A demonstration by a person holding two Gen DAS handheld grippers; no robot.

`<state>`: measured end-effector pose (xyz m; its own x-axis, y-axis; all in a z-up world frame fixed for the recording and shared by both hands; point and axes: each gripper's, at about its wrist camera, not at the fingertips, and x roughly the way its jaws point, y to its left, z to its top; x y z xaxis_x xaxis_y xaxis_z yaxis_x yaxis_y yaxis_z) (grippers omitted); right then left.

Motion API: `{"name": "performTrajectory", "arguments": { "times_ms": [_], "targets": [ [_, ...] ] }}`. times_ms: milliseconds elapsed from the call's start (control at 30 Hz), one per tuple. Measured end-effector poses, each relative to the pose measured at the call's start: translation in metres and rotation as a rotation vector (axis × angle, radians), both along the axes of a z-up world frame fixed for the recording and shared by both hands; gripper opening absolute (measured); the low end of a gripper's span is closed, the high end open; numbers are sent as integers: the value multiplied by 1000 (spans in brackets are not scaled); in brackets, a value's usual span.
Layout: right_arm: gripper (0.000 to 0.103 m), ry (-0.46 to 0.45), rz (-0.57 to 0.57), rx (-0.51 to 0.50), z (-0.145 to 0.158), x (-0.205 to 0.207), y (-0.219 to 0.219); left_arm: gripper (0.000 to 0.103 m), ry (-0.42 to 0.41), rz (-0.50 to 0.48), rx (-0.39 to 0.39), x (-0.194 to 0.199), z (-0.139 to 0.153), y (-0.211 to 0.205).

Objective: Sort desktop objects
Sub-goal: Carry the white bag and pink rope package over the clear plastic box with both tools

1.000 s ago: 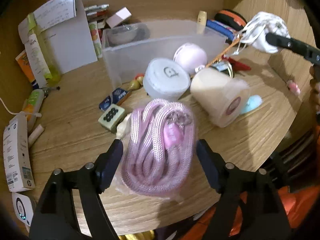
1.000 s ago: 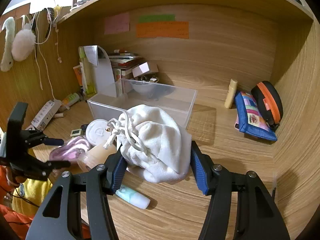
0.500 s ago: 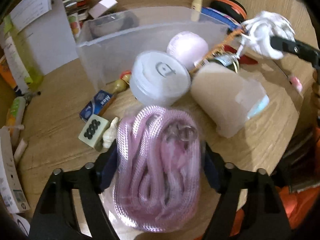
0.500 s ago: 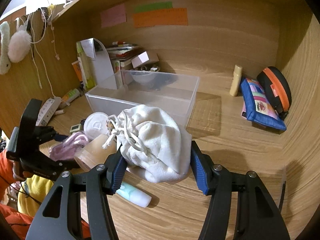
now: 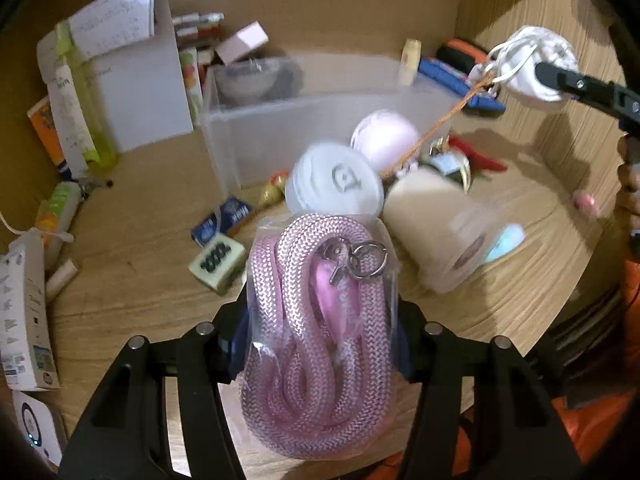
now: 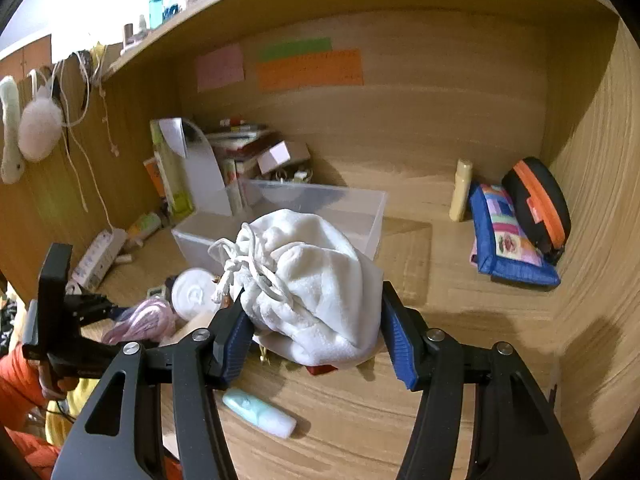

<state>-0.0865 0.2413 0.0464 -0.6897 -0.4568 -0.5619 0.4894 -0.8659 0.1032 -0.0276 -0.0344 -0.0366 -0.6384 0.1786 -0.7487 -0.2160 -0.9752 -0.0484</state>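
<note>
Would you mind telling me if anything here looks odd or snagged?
Yes: an orange cord runs taut from the raised white pouch down into the desk clutter, so the pouch looks snagged.

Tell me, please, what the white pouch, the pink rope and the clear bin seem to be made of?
White pouch: soft, matte fleece-like fabric, judging by its fuzzy folds and cotton-looking drawstring. Pink rope: braided synthetic-looking cord with a woven herringbone sheen, sealed in a glossy clear plastic bag, with a shiny metal clasp. Clear bin: rigid, frosted translucent plastic, going by its straight, see-through walls.
</note>
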Motion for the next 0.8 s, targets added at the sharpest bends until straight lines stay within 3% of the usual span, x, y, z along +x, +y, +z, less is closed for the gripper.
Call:
{"name": "performTrajectory", "arguments": {
  "times_ms": [400,600,800],
  "targets": [
    [55,32,-8,-17,16,-21,-6,56,131,28,64,-19,58,-11],
    [55,-5,-13,-2,2,-49,-16,56,183,32,42,-50,84,-12],
    [55,-32,-9,21,-12,-79,-29,56,181,28,41,-89,88,-10]
  ]
}}
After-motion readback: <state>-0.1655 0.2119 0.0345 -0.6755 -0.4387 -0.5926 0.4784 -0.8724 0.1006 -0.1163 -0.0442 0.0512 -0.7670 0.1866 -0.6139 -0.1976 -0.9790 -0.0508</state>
